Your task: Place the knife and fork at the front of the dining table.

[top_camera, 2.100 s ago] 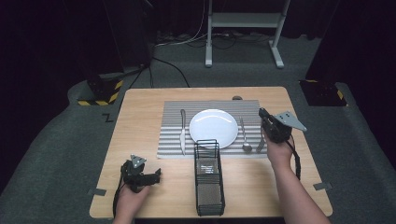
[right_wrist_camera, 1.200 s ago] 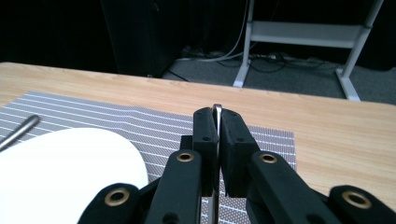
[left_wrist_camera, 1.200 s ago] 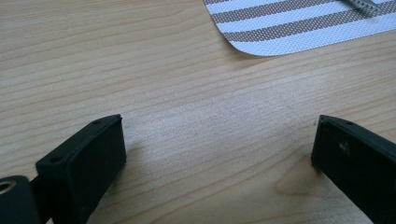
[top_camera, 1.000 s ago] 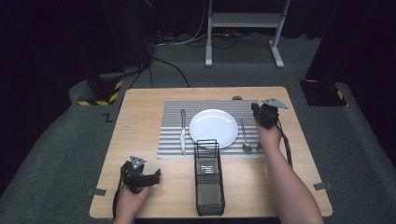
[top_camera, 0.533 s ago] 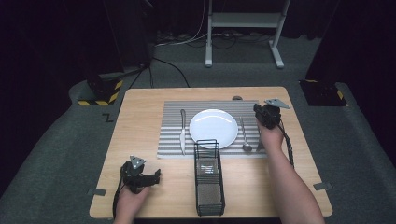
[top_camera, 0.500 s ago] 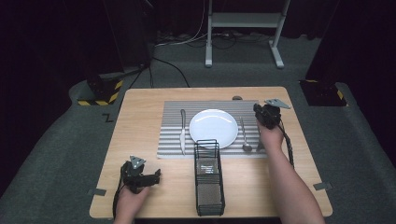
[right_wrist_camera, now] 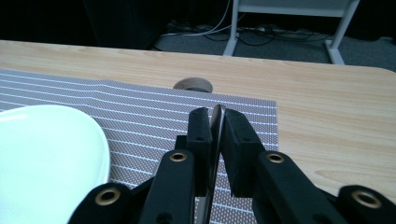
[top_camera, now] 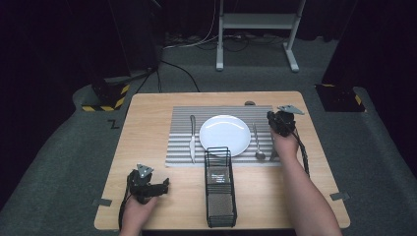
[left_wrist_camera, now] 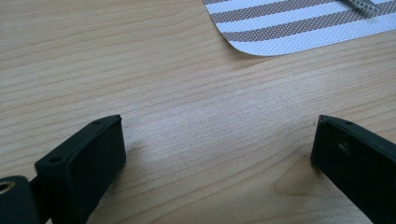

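From the high view, the right tool [top_camera: 273,119] hangs over the right-hand strip of the striped placemat [top_camera: 179,147], just beside the spoon [top_camera: 257,142] that lies lengthwise to the right of the white plate [top_camera: 225,133]. The knife [top_camera: 192,138] lies the same way on the plate's left. The wire basket [top_camera: 220,189] stands on the table [top_camera: 147,118] below the mat, nearer the person. The left tool [top_camera: 164,186] rests low at the near left corner, well apart from the setting.

In the left gripper view, the left tool [left_wrist_camera: 217,140] is spread wide over bare wood, grasping nothing, with a corner of the placemat [left_wrist_camera: 289,32] ahead of it.

In the right gripper view, the right tool [right_wrist_camera: 215,123] is clenched on a thin metal utensil [right_wrist_camera: 218,111], seen edge-on, so its kind cannot be told. Its long axis runs along the jaws, toward the mat's far edge, with the plate [right_wrist_camera: 46,149] to its left and the mat's right border to its right. Judged from this, the open strip of mat under the jaws is where the utensil would go down, parallel to the spoon, and the right hand is the one placed for it.
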The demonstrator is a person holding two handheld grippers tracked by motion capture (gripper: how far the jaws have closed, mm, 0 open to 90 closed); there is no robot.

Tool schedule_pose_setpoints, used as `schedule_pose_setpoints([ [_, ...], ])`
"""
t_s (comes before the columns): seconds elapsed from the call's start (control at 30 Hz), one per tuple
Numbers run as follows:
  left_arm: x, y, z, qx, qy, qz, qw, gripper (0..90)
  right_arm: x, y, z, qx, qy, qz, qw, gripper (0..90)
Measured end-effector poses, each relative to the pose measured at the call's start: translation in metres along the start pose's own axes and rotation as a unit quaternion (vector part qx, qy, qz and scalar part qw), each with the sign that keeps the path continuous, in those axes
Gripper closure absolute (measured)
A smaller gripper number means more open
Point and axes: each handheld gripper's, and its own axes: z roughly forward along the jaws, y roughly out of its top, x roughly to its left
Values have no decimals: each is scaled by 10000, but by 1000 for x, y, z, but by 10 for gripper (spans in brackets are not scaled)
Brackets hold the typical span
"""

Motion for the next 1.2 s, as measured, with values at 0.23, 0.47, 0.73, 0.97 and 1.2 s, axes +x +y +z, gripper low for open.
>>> schedule_pose_setpoints([
  [0.23, 0, 0, 0, 3, 0, 1, 10000, 31, -1, -1, -3, -9, -100, -78, 9999, 746],
  [0.47, -1, 0, 1, 10, -7, -15, 10000, 26, 3, -1, -15, -62, -91, -184, 9998, 737],
  [0.73, -1, -2, -1, 4, -22, 7, 10000, 29, 1, -10, -34, -114, 58, -213, 9997, 675],
  [0.97, -1, -2, -2, 3, -8, 1, 10000, 30, 6, -25, -47, -56, 98, -379, 9992, 548],
  [1.2, -1, -2, -2, 1, -8, -5, 10000, 31, 9, -48, -68, 34, 107, -555, 9984, 437],
])
